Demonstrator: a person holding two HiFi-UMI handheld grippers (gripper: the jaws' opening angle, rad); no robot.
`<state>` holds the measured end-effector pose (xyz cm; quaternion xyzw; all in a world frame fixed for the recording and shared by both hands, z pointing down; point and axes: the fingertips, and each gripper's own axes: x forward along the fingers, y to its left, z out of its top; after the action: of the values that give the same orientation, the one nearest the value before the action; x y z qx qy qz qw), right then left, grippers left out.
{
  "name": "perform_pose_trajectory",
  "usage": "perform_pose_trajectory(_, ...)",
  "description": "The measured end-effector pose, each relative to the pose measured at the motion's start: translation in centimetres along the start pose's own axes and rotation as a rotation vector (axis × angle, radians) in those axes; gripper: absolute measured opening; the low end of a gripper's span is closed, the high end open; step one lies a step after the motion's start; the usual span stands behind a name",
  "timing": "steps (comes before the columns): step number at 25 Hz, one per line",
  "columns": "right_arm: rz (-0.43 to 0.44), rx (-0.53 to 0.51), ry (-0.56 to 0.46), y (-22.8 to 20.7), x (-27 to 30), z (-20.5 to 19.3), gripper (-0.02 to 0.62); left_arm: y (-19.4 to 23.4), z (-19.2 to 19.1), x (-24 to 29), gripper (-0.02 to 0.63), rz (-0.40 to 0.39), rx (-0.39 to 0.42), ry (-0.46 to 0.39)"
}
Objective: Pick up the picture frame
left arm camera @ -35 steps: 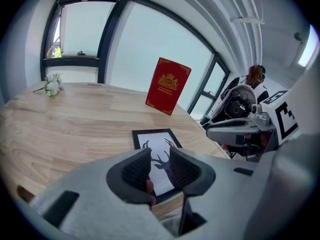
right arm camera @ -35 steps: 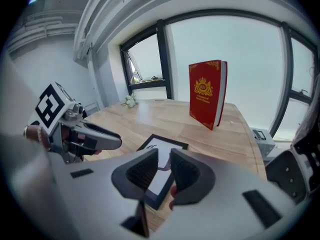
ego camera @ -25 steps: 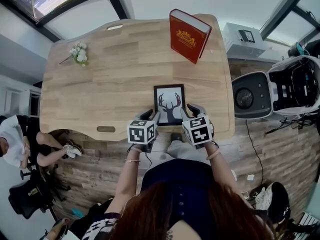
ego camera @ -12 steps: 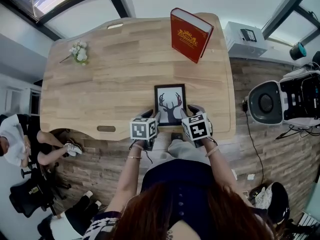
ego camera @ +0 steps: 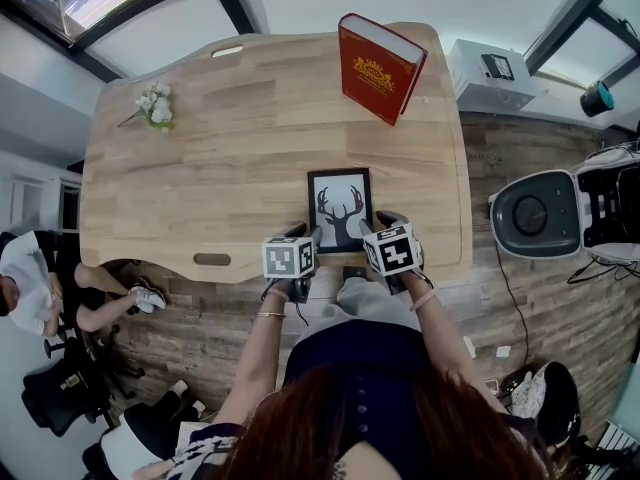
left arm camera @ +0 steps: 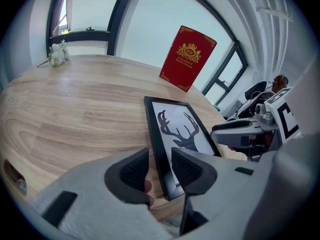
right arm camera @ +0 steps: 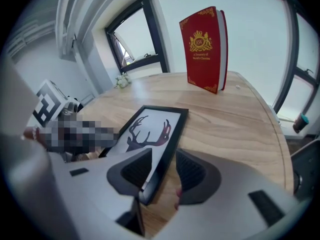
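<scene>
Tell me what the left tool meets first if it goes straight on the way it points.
The picture frame: its left edge sits between the open jaws, so the left tool would slide further onto it, then probably touch the table; depth is unclear.

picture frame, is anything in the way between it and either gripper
Nothing visible is. The picture frame lies flat on the table, its left edge between the open fingers of the left gripper and its right edge between those of the right gripper, which are opening; neither pair presses on it.
</scene>
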<state>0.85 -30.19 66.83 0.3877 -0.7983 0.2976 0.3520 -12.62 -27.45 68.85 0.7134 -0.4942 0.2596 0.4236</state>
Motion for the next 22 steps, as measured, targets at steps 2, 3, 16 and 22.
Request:
perform_pose_trajectory(2,0.003,0.008,0.009,0.0,0.2,-0.3,0.141,0.2,-0.3,0.1,0.135,0.005,-0.007,0.007)
perform_pose_trajectory(3,0.005,0.011,0.013,0.0,0.3,-0.4,0.142,0.2,-0.3,0.1,0.135,0.005,-0.012,0.007)
perform_pose_trajectory(16,0.018,0.034,0.05,0.2,1.3,-1.7,0.15,0.1,-0.4,0.2,0.135,-0.005,0.004,0.016)
perform_pose_trajectory(22,-0.004,0.043,0.048,0.3,1.5,-1.6,0.147,-0.2,-0.4,0.5,0.112,-0.015,-0.024,0.02)
